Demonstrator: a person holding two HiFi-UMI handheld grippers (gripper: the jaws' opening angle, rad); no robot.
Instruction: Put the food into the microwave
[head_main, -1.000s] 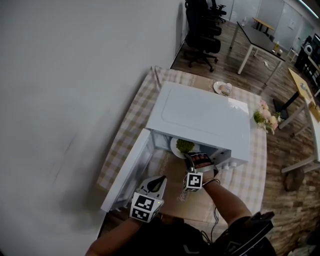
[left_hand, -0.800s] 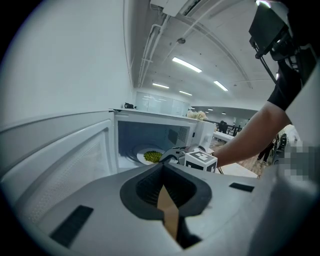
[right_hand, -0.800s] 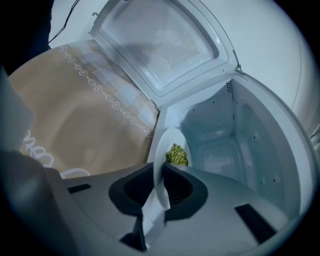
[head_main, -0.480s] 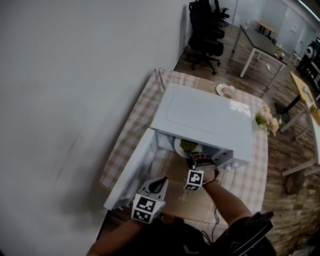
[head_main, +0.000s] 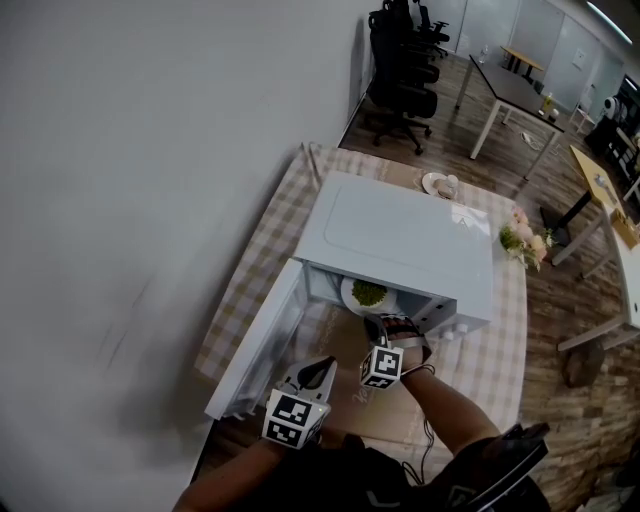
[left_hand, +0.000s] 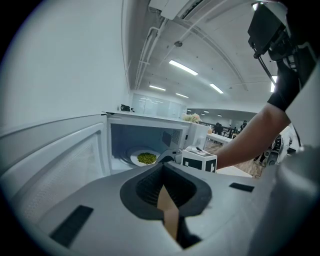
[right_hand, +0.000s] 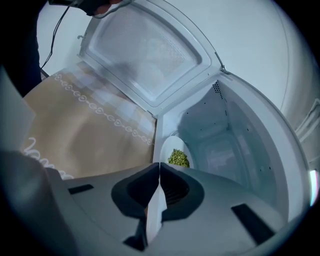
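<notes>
The white microwave (head_main: 400, 235) stands on the table with its door (head_main: 255, 335) swung open to the left. A white plate (head_main: 352, 296) of green food (head_main: 369, 292) lies at the mouth of the cavity, part in and part out. My right gripper (head_main: 385, 325) is right in front of it. In the right gripper view the plate (right_hand: 167, 147) runs edge-on into the right gripper (right_hand: 159, 167), which is shut on its rim. My left gripper (head_main: 318, 368) hangs back by the door's near end, shut and holding nothing; its view shows the food (left_hand: 146, 158) inside the cavity.
A checked tablecloth (head_main: 265, 230) covers the table, with a brown mat (head_main: 390, 400) in front of the microwave. A small plate (head_main: 437, 184) sits behind the microwave and pink flowers (head_main: 525, 238) at its right. Office chairs (head_main: 400, 60) and desks stand beyond.
Hardly anything differs: the head view has shifted a little, and both grippers and the plate keep their places at the microwave's mouth.
</notes>
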